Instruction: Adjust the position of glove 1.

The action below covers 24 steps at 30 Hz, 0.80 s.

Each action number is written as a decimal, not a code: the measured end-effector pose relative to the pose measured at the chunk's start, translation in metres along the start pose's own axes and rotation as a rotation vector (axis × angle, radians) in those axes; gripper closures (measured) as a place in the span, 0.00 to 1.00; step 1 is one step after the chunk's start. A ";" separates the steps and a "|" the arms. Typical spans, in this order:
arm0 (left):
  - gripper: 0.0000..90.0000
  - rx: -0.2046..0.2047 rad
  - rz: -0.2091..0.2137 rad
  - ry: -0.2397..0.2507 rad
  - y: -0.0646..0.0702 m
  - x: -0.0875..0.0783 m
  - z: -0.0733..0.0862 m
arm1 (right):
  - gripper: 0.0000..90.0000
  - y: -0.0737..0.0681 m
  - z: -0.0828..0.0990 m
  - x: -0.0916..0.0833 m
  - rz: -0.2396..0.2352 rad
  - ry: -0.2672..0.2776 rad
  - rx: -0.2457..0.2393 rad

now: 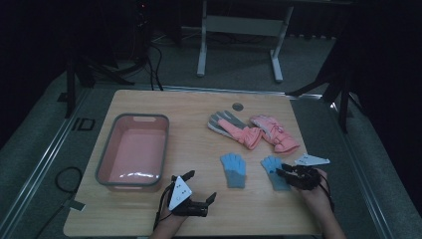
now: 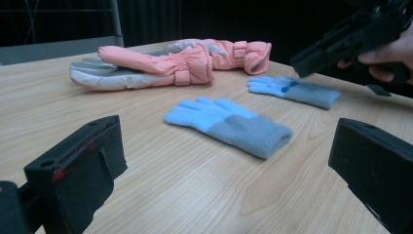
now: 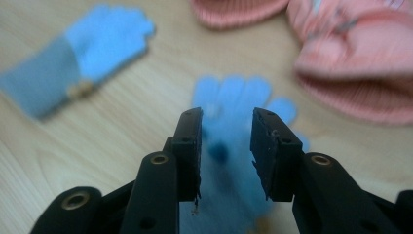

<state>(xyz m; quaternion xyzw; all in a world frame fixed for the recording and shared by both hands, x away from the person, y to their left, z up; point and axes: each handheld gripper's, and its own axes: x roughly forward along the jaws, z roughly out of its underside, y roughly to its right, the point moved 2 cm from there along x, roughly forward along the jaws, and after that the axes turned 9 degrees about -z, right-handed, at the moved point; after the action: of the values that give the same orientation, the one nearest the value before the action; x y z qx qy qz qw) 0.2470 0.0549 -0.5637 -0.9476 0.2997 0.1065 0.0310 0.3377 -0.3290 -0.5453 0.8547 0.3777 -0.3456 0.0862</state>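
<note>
Right tool [image 1: 284, 172] hovers over the right blue glove [image 1: 274, 172], jaws a little apart, probably holding nothing; left tool [image 1: 199, 186] gapes wide, empty. Both glove pairs lie on the desk [image 1: 199, 144], pink tub [image 1: 133, 152] empty, so sorting looks unstarted

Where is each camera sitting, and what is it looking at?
High view: above the table, looking down; forearms and both hand-held grippers, left, right.
Left gripper view: low by the tabletop, facing the near blue glove; own open jaws.
Right gripper view: above the other blue glove; own jaws.
Shared: both blue gloves, pink gloves.
</note>
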 end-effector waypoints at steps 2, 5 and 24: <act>0.00 0.000 -0.001 0.001 0.000 0.000 0.000 | 0.71 0.004 0.006 0.001 -0.008 0.005 0.015; 0.00 -0.002 -0.002 0.000 0.000 0.000 0.000 | 0.72 0.006 0.012 0.004 -0.038 0.035 0.072; 0.00 -0.001 -0.004 0.002 0.000 0.000 0.000 | 0.97 -0.033 -0.020 0.000 0.111 0.116 0.104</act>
<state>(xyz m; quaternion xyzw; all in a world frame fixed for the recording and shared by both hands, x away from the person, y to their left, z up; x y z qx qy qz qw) 0.2468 0.0554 -0.5637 -0.9482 0.2979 0.1057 0.0303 0.3251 -0.2978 -0.5266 0.8961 0.3158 -0.3095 0.0387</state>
